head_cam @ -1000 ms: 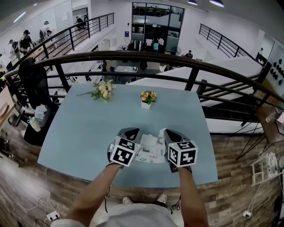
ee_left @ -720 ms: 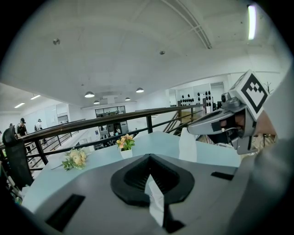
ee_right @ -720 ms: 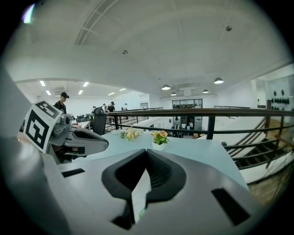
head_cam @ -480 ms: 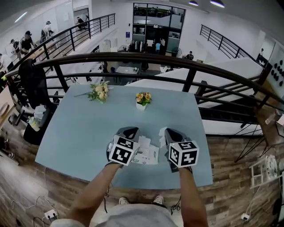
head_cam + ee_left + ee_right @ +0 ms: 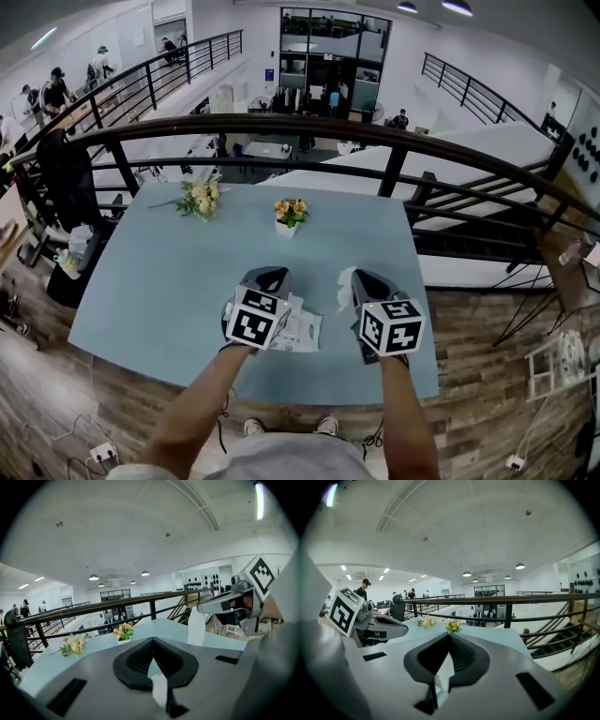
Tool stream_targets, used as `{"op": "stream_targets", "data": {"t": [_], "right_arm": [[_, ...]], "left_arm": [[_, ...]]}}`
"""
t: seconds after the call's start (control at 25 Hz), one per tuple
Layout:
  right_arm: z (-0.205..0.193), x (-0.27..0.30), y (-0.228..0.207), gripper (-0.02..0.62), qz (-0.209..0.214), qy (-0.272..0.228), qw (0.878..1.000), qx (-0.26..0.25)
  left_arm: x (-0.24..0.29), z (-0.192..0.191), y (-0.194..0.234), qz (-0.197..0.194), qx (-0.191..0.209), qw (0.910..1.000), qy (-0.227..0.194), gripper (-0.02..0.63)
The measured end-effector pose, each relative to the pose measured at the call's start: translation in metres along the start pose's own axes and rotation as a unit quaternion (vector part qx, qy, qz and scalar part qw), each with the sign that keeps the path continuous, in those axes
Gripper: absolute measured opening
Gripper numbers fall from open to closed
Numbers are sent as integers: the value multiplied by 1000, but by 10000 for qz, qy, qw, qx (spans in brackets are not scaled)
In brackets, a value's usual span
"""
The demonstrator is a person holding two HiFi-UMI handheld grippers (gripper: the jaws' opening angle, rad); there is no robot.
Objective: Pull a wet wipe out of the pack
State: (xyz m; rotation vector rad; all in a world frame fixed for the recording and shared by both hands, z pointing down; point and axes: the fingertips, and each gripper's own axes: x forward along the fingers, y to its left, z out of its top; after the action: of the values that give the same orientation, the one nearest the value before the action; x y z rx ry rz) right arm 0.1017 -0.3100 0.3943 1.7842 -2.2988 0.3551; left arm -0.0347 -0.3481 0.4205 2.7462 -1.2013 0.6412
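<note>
Left gripper (image 5: 270, 275) clamps the pack (image 5: 302, 330) by the table's (image 5: 169, 281) near edge, right gripper (image 5: 360, 276) pinches the wipe (image 5: 344, 291), seemingly mid-pull; next, draw it clear

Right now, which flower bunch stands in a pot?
The orange-yellow bunch in the small white pot; the pale cream bouquet left of it lies loose.

pack (image 5: 300, 330): partly hidden behind left tool (image 5: 266, 276) | print: likely unreadable

Left tongs (image 5: 271, 276) pinched shut on pack (image 5: 302, 330) | right tongs (image 5: 361, 277) pinched shut on wipe (image 5: 344, 289) | arms (image 5: 202, 398) stretched forward, side by side
</note>
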Motion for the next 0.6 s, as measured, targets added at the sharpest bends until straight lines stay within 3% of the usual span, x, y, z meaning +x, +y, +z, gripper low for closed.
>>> {"op": "stream_targets", "data": {"t": [0.6], "right_arm": [[20, -19, -48, 8, -104, -358, 9993, -50]], "left_arm": [[19, 24, -15, 202, -137, 9996, -133, -3]]}}
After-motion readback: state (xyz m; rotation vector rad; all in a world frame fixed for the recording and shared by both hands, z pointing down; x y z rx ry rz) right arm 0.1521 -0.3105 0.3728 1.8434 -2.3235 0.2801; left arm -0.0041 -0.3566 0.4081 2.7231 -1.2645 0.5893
